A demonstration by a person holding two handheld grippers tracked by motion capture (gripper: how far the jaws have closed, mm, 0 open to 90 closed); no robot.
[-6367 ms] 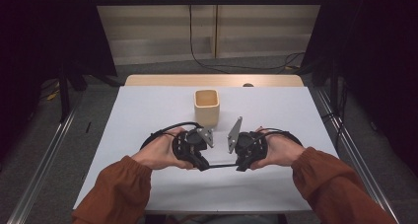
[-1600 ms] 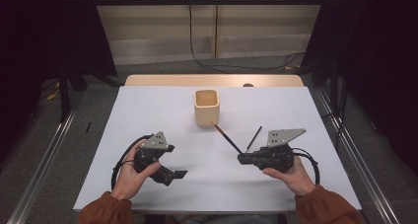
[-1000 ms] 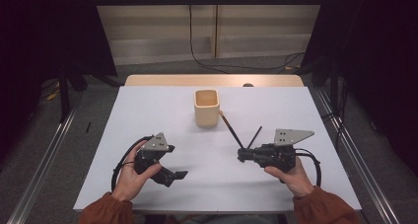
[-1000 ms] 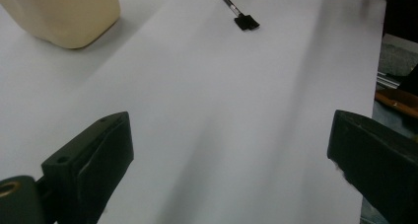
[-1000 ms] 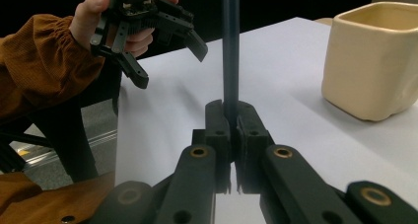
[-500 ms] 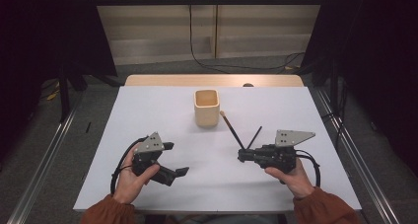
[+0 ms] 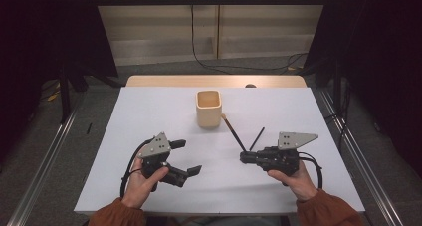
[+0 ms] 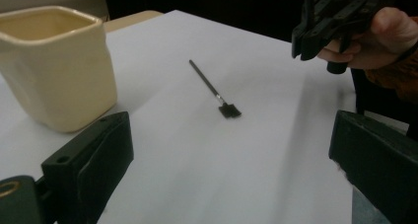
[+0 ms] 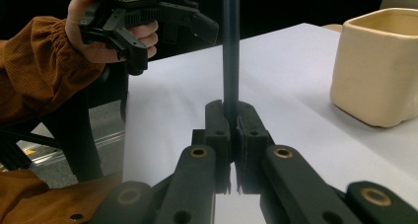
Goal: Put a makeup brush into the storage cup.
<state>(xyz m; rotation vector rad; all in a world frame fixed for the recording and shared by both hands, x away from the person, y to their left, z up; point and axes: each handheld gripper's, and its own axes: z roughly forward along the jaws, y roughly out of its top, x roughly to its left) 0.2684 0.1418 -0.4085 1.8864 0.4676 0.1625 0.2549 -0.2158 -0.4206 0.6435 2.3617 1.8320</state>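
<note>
Brushes are halfway sorted, by my reading: right tongs clamp one brush, tip near the cream cup at frame centre; a second brush lies on the tabletop; left tongs gape wide, empty.

The cup near the table's far edge looks like glazed ceramic, cream and softly glossy, its walls slightly uneven; the table is covered in a smooth, matt white sheet, with bare pale wood along the far edge; the right gripper has matt black plastic jaws with brass-coloured pivots; the brush it clamps has a dark, smooth, faintly shiny handle; the sleeve is ribbed rust-brown cloth.
</note>
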